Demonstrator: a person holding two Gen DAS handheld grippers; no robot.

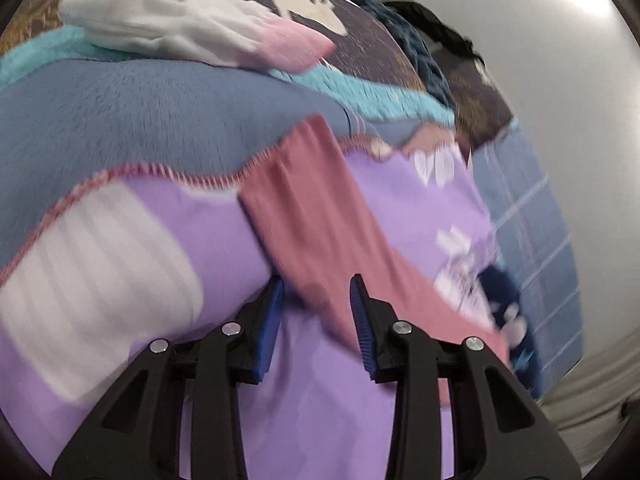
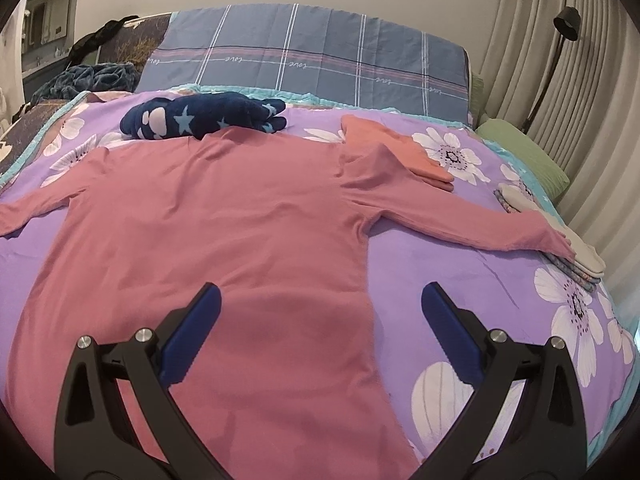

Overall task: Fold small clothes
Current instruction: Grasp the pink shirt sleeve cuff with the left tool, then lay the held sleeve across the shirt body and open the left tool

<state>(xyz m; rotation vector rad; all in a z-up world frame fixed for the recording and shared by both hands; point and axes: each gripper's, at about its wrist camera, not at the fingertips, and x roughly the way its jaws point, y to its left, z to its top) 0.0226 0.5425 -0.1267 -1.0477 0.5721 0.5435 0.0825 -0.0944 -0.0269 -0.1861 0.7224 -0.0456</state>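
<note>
A pink long-sleeved shirt (image 2: 224, 216) lies spread flat on the purple flowered bedcover (image 2: 460, 264), sleeves out to both sides. My right gripper (image 2: 320, 316) is open wide, just above the shirt's lower right edge, holding nothing. In the left wrist view, which is blurred, the shirt's left sleeve (image 1: 320, 220) runs between the fingers of my left gripper (image 1: 318, 304). The left jaws stand partly open around the sleeve and do not pinch it.
A navy star-patterned garment (image 2: 204, 118) lies by the shirt's collar. A folded orange garment (image 2: 396, 148) and a stack of folded pieces (image 2: 580, 256) sit at the right. A blue plaid pillow (image 2: 312, 56) is behind. Blue and teal blankets (image 1: 120, 120) and white clothes (image 1: 168, 24) lie left.
</note>
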